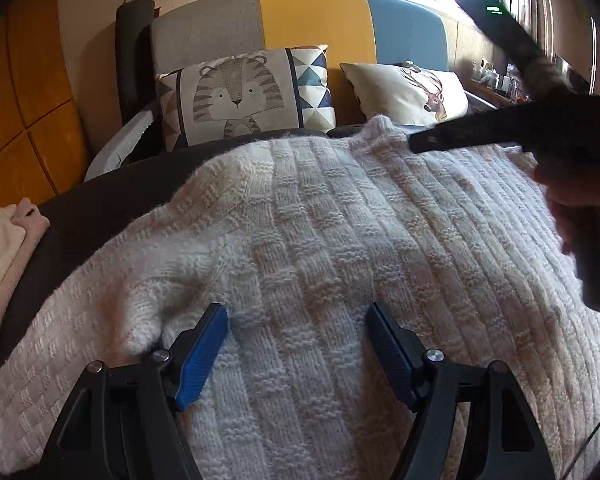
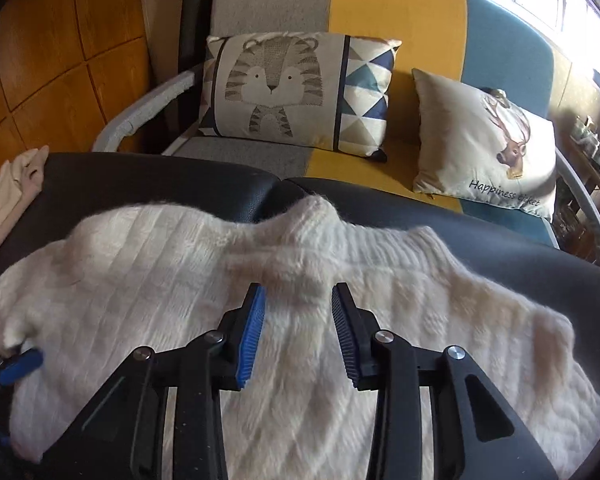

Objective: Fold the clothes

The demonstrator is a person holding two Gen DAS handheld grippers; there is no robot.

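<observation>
**Two grippers over one white sweater**

One white knitted sweater [image 1: 320,248] lies spread across the dark worktop [image 2: 140,176], filling the lower half of both frames, probably flattened so its edges can be reached. The left gripper [image 1: 296,344] hangs low over the knit, jaws wide and holding nothing. The right gripper [image 2: 298,336] has jaws narrower but parted, with fabric bunched between them; a firm grip I cannot confirm. Only the left view shows the hand [image 1: 580,208] carrying the other tool. Both show folded clothes [image 1: 0,252] at far left.

black gripper [image 1: 296,320] frames, blue ribbed pads [image 1: 202,354], silver screws
</observation>
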